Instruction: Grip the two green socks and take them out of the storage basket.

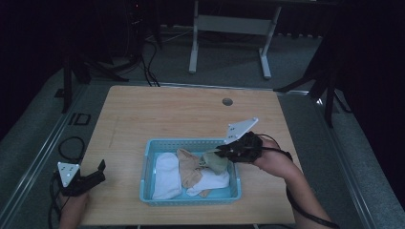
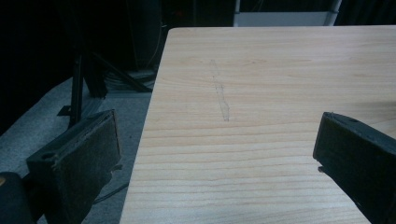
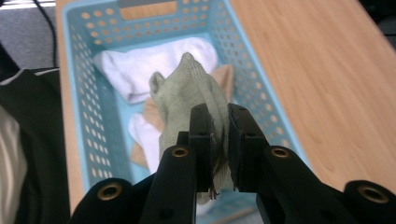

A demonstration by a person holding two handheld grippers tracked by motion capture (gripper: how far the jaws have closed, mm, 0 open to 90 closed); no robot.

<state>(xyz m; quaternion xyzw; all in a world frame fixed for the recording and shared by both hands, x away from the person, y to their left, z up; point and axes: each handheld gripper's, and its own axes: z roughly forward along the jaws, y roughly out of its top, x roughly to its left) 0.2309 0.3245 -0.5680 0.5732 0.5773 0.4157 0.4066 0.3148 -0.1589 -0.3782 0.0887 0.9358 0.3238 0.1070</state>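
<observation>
1. Pale green knitted sock, bunched and limp, hangs over the right end of the light blue perforated plastic basket.
2. Right gripper: jaws clamped on the sock, forearm reaching in from the near right.
3. Left gripper: jaws spread wide, empty, over the wooden table at its near left corner.
4. Count: one green sock, two white socks, one tan sock.
</observation>
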